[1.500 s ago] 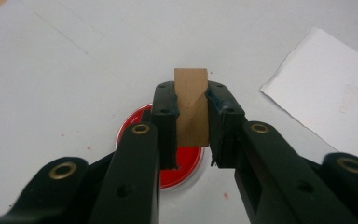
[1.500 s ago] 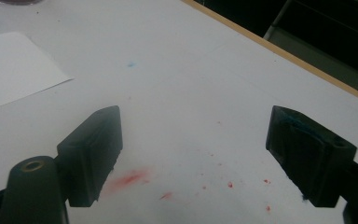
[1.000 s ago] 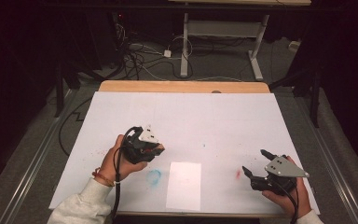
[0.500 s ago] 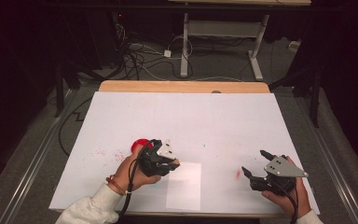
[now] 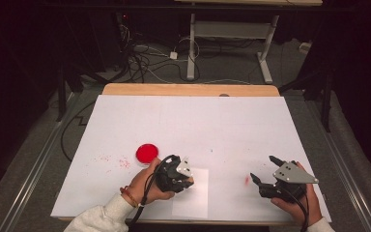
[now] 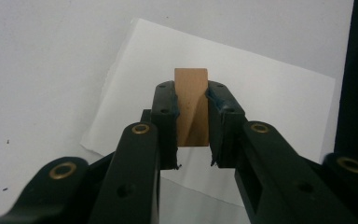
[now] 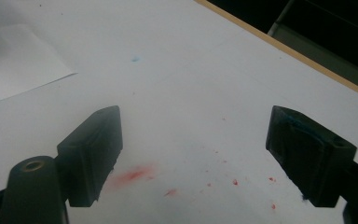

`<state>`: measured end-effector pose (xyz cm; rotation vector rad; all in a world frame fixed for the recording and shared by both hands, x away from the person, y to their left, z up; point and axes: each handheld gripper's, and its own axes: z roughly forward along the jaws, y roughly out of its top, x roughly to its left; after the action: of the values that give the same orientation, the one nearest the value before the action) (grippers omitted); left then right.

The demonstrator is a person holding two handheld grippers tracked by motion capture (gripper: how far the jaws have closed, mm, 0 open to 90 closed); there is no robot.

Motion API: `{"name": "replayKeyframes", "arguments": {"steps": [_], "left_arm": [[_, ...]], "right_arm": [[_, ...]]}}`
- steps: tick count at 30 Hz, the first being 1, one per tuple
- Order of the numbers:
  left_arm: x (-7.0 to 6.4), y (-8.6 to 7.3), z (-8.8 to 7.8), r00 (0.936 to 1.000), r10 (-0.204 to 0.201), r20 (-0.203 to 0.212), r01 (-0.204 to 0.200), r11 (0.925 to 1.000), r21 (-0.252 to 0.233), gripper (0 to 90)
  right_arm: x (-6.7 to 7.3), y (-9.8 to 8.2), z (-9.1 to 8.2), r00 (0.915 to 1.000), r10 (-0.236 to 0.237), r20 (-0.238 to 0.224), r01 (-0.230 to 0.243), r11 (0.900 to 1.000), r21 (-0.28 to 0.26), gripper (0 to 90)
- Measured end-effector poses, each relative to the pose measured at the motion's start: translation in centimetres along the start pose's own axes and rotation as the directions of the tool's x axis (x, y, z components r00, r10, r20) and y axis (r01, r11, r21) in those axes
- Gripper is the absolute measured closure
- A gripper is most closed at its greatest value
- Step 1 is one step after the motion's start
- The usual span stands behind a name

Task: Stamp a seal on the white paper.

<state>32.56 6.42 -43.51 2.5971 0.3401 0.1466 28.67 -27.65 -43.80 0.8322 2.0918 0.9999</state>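
Left gripper [image 5: 178, 175] just slid right from the round red ink pad [image 5: 147, 152], clamping the small wooden stamp block [image 6: 191, 106] above the white paper sheet [image 5: 193, 203] at the table's near edge. Stamping looks next; right gripper [image 5: 266, 175] idles wide open.

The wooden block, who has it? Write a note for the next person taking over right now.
Left hand-held gripper: shut on the wooden block, held over the white paper sheet.
Right hand-held gripper: open, holding nothing, near red smears on the table cover.
Red disc: lying on the cover beside the left hand.
Done: block gripped.
Left: probably pressing the block onto the sheet.
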Motion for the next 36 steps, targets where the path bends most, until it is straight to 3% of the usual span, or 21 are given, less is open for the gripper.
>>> {"name": "replayKeyframes", "arguments": {"steps": [10,19,36], "left_arm": [[-0.3,0.2,1.7,0.9993,0.033,0.014,-0.034,0.9984,0.045,73.7],[-0.3,0.4,2.3,0.9996,0.02,0.02,-0.021,0.9973,0.071,73.8],[0.4,0.4,2.4,0.9982,-0.008,0.06,0.004,0.9973,0.074,73.9]], "right_arm": [[0.0,0.0,0.1,1.0,-0.003,-0.001,0.003,1.0,0.006,18.8],[0.0,-0.1,0.1,1.0,-0.008,0.005,0.008,1.0,0.009,18.8],[0.1,0.0,0.1,0.9999,-0.013,0.003,0.013,1.0,0.008,18.7]]}}
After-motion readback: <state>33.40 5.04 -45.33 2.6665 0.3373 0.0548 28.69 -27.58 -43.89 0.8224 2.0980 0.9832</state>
